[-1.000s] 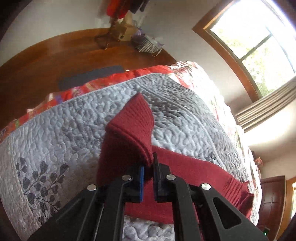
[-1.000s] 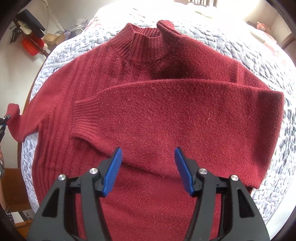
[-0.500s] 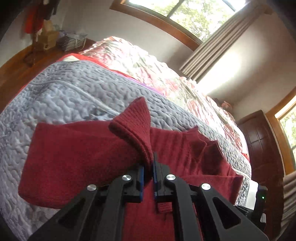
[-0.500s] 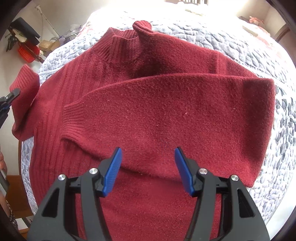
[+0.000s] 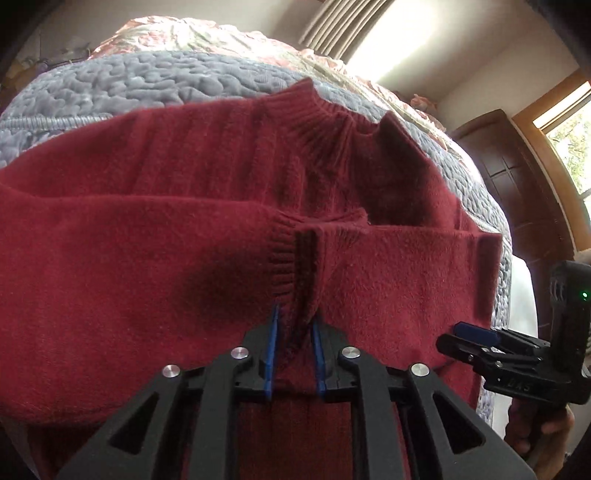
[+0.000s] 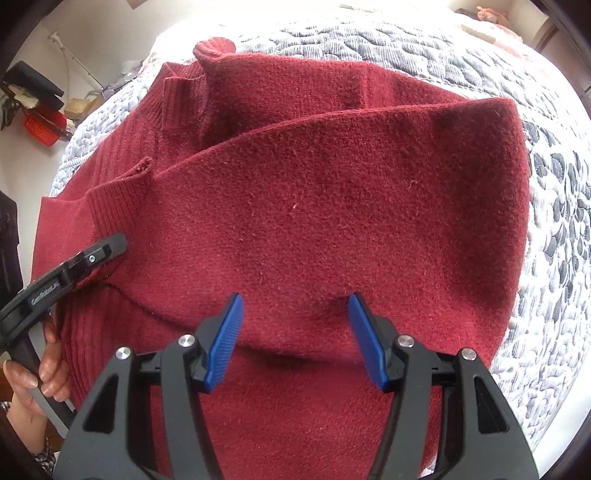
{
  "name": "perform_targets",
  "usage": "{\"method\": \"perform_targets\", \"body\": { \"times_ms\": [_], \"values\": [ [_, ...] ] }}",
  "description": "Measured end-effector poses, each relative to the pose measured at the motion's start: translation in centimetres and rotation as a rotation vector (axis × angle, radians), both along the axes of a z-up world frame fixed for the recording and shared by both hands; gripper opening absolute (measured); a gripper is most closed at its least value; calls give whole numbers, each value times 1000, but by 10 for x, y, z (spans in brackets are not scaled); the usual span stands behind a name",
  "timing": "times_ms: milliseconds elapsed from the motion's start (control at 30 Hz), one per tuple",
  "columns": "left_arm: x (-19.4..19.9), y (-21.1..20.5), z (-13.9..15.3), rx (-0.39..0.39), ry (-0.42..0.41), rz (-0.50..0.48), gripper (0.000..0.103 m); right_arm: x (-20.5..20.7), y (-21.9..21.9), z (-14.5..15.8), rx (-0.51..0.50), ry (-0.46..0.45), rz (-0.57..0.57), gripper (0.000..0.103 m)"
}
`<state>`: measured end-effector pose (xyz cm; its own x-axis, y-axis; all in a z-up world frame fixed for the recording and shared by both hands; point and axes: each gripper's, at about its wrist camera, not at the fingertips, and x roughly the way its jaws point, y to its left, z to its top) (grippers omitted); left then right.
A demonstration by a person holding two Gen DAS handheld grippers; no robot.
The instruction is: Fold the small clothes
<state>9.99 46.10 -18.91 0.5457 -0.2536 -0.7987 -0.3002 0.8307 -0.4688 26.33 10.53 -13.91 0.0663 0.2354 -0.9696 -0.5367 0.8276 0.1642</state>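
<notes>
A dark red knit sweater point(image 6: 332, 206) lies flat on the grey quilt point(image 6: 424, 44), collar point(image 5: 321, 114) at the far side. One sleeve is folded across the chest. The other sleeve's ribbed cuff point(image 5: 284, 258) lies on the chest beside it, and my left gripper point(image 5: 295, 317) is shut on that cuff, low on the fabric. The right wrist view shows the left gripper point(image 6: 99, 254) at the sweater's left edge. My right gripper point(image 6: 295, 299) hovers open over the lower body of the sweater, nothing between its blue pads point(image 6: 225, 339). The left wrist view catches the right gripper point(image 5: 476, 336) at its right side.
The quilt point(image 5: 155, 77) covers a bed with a floral spread point(image 5: 192, 33) behind. A dark wooden door point(image 5: 517, 177) and curtains point(image 5: 343, 22) stand beyond. A red basket point(image 6: 40, 125) and clutter sit on the floor at left. A hand point(image 6: 48, 373) holds the left gripper's handle.
My left gripper has carried the sleeve cuff from off the bed's left side across onto the sweater's chest and lowered it there. The right gripper stayed open and barely moved.
</notes>
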Motion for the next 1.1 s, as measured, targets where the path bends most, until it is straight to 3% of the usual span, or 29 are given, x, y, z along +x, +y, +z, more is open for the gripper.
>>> {"method": "perform_targets", "body": {
  "times_ms": [33, 167, 233, 433, 600, 767, 833, 867, 933, 967, 1100],
  "values": [
    [-4, -2, 5, -18, -15, -19, 32, 0, 0, 0, -1, 1, -1, 59],
    [-31, 11, 29, -91, -73, -43, 47, 2, 6, 4, 39, 16, -6, 59],
    [-47, 27, 39, -32, -70, -10, 55, 1, 13, 10, 77, 32, 3, 61],
    [-81, 103, 53, 207, 56, 231, 56, 3, 59, 14, 142, 81, 55, 63],
    [-90, 137, 37, 244, 177, 284, 56, 5, 109, 11, 160, 119, 93, 63],
    [-85, 152, -1, 202, 265, 259, 55, 4, 141, -5, 124, 151, 110, 63],
    [-82, 148, -3, 223, 272, 249, 56, 6, 144, -10, 93, 146, 108, 55],
    [-81, 147, -1, 223, 270, 249, 57, 5, 147, -11, 84, 130, 119, 40],
    [-83, 147, 9, 210, 244, 259, 58, 4, 149, -9, 84, 111, 139, 22],
    [-86, 149, 16, 199, 224, 272, 58, 3, 150, -8, 109, 128, 142, 6],
    [-103, 159, 47, 196, 132, 371, 73, 0, 142, 15, 184, 111, 155, 6]
  ]
}}
